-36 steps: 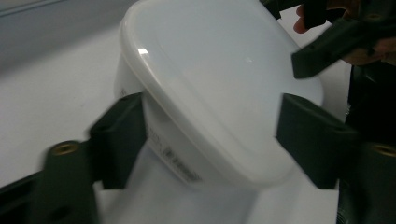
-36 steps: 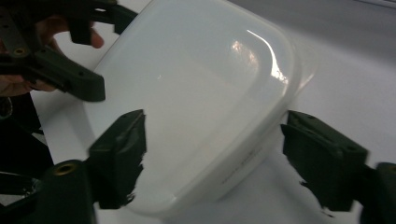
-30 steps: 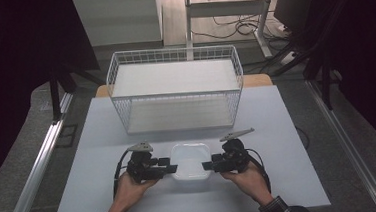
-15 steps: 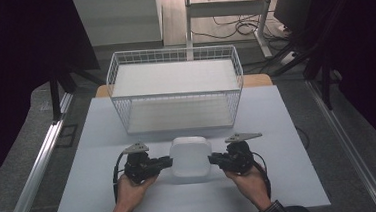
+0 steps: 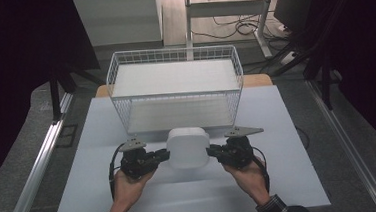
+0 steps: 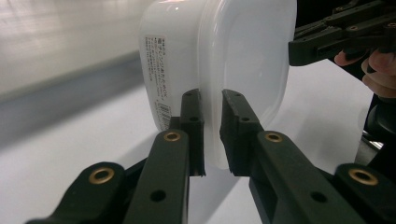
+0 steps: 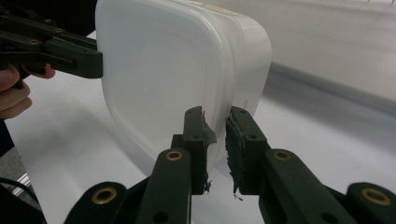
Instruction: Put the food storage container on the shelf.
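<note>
A white plastic container (image 5: pixel 188 147) with its lid on hangs tipped on edge above the table, between my two grippers. My left gripper (image 5: pixel 165 156) is shut on the rim at its left side. In the left gripper view the jaws (image 6: pixel 212 116) pinch the lid's edge beside the labelled wall of the container (image 6: pixel 233 60). My right gripper (image 5: pixel 211 152) has just been closing and is shut on the opposite rim. In the right gripper view its tips (image 7: pixel 215 126) clamp the edge of the container (image 7: pixel 163 70), and the left gripper (image 7: pixel 93 58) shows on the far side.
A white wire basket (image 5: pixel 172 50) stands just behind the container at the middle back of the pale table (image 5: pixel 281 179). Dark floor, metal rails and cables lie around the table. Bare tabletop stretches to both sides of the hands.
The container lay flat on the table a second ago. Both grippers have closed on its rim, lifted it and tipped it up on edge, a little nearer the basket.
</note>
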Motion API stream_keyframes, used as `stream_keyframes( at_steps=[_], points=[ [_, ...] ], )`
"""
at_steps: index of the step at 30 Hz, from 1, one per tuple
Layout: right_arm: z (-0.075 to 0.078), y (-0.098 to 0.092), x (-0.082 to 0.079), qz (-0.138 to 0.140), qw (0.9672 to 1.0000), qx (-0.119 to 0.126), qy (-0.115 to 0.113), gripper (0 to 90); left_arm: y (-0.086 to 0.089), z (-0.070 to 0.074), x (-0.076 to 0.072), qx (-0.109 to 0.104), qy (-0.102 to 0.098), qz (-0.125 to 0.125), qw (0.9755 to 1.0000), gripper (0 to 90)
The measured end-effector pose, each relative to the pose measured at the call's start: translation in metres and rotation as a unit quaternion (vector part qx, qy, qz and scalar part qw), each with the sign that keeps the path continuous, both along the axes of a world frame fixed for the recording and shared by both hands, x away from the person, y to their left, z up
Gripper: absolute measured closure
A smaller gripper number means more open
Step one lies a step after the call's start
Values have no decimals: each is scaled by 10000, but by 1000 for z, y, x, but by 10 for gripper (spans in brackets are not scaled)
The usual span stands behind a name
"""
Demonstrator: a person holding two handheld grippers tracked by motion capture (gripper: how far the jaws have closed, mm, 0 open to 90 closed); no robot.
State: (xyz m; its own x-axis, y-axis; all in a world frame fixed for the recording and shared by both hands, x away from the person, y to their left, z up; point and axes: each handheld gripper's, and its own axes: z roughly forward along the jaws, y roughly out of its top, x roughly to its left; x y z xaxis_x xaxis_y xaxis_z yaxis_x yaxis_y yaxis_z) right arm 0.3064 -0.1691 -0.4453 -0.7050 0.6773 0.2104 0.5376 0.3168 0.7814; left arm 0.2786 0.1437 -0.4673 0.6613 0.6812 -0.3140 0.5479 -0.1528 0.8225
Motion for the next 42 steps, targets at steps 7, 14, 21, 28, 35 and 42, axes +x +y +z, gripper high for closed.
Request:
stream_keyframes(
  at_steps=[7,14,21,28,35,42],
  points=[
    [21,5,7,23,9997,64,-255,776,5,21,6,-25,-217,45,9998,803],
    [40,6,17,29,9990,194,-402,776,8,41,16,-86,-320,58,9994,804],
    [59,7,26,36,9984,291,-482,777,10,59,25,-112,-407,81,9991,804],
    [81,10,35,45,9972,389,-630,778,15,82,34,-141,-496,103,9986,803],
    [103,16,45,72,9960,472,-755,779,21,103,44,-217,-566,133,9981,803],
    [122,21,57,87,9951,510,-843,780,27,119,57,-302,-617,184,9975,803]
  ],
)
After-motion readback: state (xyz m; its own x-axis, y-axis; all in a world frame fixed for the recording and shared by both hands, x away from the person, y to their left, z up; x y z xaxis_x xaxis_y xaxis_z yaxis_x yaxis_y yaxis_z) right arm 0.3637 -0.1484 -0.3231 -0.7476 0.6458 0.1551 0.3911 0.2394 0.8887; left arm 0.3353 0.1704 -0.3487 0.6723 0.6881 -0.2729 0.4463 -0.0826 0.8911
